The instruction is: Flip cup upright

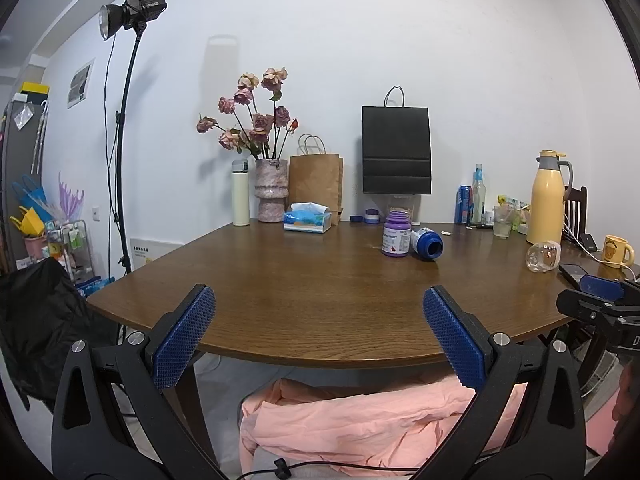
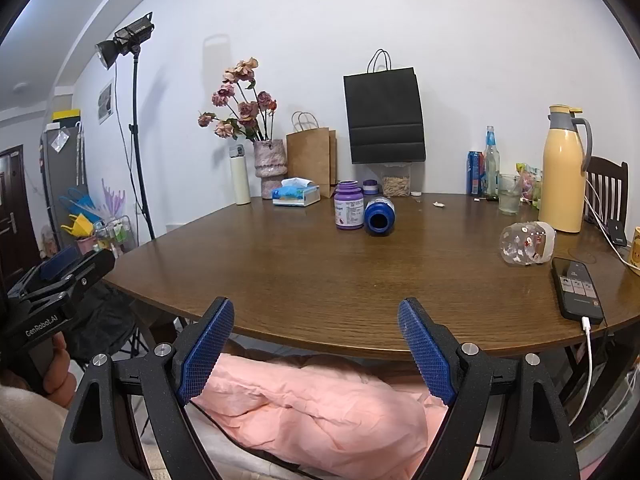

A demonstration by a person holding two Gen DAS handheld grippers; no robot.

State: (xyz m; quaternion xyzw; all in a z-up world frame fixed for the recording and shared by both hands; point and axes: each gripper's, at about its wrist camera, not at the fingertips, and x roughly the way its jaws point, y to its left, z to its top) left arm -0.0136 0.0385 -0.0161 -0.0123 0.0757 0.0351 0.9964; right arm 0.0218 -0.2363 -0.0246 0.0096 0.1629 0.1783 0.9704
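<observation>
A clear patterned cup [image 2: 526, 243] lies on its side on the brown wooden table [image 2: 320, 280], at the right by the yellow thermos jug. In the left wrist view the cup [image 1: 543, 256] is far right. My right gripper [image 2: 316, 308] is open and empty, hovering at the table's near edge, well short and left of the cup. My left gripper [image 1: 319, 300] is also open and empty at the near edge. Each gripper shows at the edge of the other's view: the right gripper [image 1: 596, 300] and the hand-held left gripper [image 2: 60, 276].
A purple bottle [image 2: 349, 206] stands mid-table beside a blue jar [image 2: 379, 216] lying on its side. A charging phone [image 2: 576, 290] lies just in front of the cup. A thermos jug [image 2: 564, 172], glass tumbler [image 2: 509, 199], yellow mug [image 1: 616, 251], tissue box [image 2: 296, 192], vase and bags line the back.
</observation>
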